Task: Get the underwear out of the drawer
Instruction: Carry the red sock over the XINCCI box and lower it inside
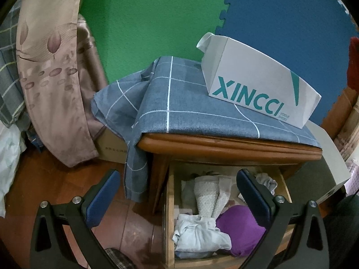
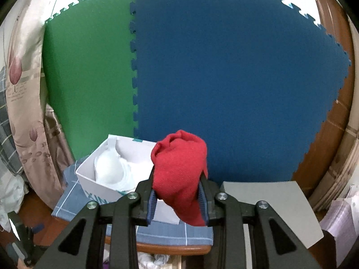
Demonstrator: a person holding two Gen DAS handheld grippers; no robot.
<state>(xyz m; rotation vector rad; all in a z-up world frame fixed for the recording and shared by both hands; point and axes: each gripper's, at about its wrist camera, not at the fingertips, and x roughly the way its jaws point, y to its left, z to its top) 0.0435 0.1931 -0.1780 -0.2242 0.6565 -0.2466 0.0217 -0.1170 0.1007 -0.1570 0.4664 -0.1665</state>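
Right gripper (image 2: 178,198) clamped on red underwear (image 2: 180,174), held above white box (image 2: 98,179) with a white bra (image 2: 110,172), box at nightstand's (image 2: 172,247) checked-cloth (image 2: 67,204) back edge

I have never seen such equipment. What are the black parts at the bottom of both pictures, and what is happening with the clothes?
A person holds a hand-held gripper in each hand, and each carries a camera looking along its two fingers. The left hand-held gripper is open and empty above the open drawer, which contains a purple garment and pale clothes. The right hand-held gripper is shut on a red garment, near a white box standing on the blue checked cloth.
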